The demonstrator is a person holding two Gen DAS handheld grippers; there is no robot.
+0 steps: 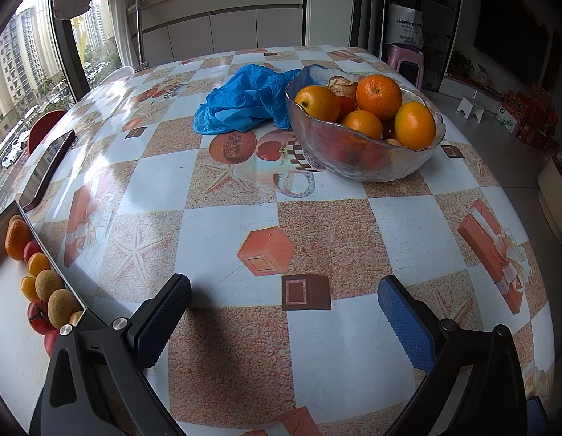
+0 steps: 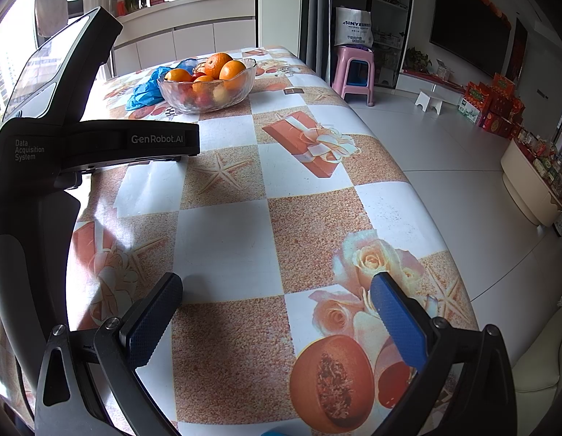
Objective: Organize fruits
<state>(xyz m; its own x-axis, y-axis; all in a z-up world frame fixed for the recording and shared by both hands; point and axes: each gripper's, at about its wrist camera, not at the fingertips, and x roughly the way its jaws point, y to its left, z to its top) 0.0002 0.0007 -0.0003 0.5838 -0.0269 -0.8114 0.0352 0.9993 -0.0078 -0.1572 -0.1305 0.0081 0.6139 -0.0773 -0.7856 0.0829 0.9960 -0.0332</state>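
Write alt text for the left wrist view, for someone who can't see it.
A glass bowl of oranges sits on a checkered tablecloth, a crumpled blue plastic bag touching its left side. The open left tool hovers empty in front; a tray of mixed fruit lies far left.

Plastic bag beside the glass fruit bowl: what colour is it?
Blue. The crumpled plastic bag lies against the glass bowl, clearest in the left wrist view.

Glass bowl [image 1: 361, 152] clear, rippled, glossy. Oranges [image 1: 378, 96] dimpled, waxy sheen. Blue plastic bag [image 1: 241, 103] thin, crinkled, semi-gloss. Tablecloth [image 1: 223, 239] smooth glossy vinyl. Left gripper [image 1: 282, 299] pads knurled blue rubber, matt black plastic arms, shiny metal screws.
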